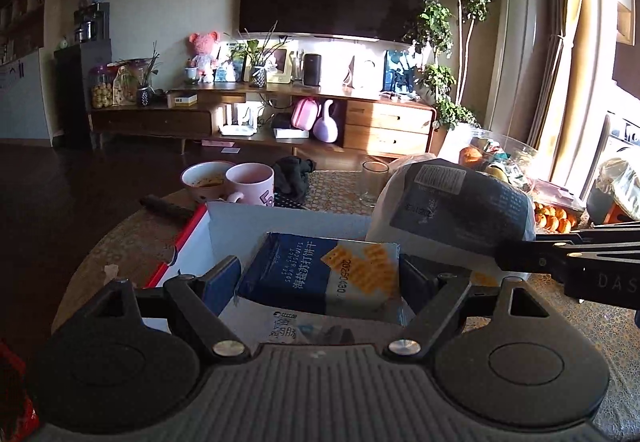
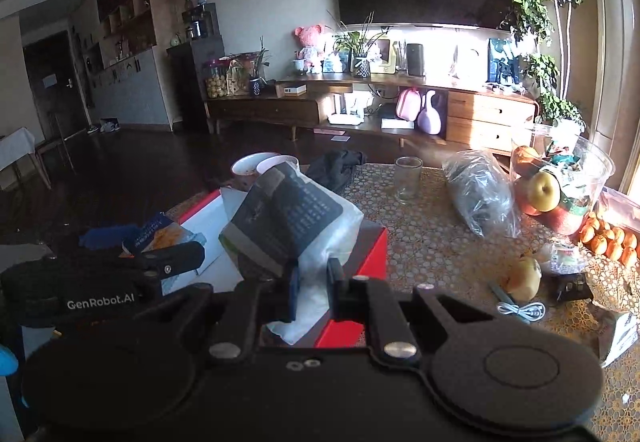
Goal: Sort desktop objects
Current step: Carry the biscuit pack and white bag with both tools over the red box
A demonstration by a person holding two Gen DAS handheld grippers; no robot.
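The sorting looks partly done. A red-sided box (image 2: 362, 262) with a white inside sits at the near edge of the table, and two snack packs are going into it. The left gripper (image 1: 320, 278) straddles a blue sea-salt soda biscuit pack (image 1: 324, 276) over the box floor; its jaws stand wide, and I cannot tell whether the pads touch the pack. The right gripper (image 2: 312, 292) is clamped on the white lower edge of a dark-labelled white pouch (image 2: 292, 226), which tilts toward 11 o'clock above the box. Another printed wrapper (image 1: 280, 326) already lies in the box.

Much appears left. In the right wrist view, a clear bag of dark contents (image 2: 480, 190) lies at 1 o'clock, an empty glass (image 2: 408, 178) at 12, and a peeled pear (image 2: 524, 278) beside a white cable (image 2: 520, 310) at 3. Farther right sit a clear bowl of fruit (image 2: 560, 178) and small oranges (image 2: 612, 242). A used bowl (image 1: 206, 178), a pink mug (image 1: 252, 182) and a black cloth (image 1: 296, 174) crowd the table beyond the box.

The two grippers work close together over one box, so the raised pouch could foul the left arm.
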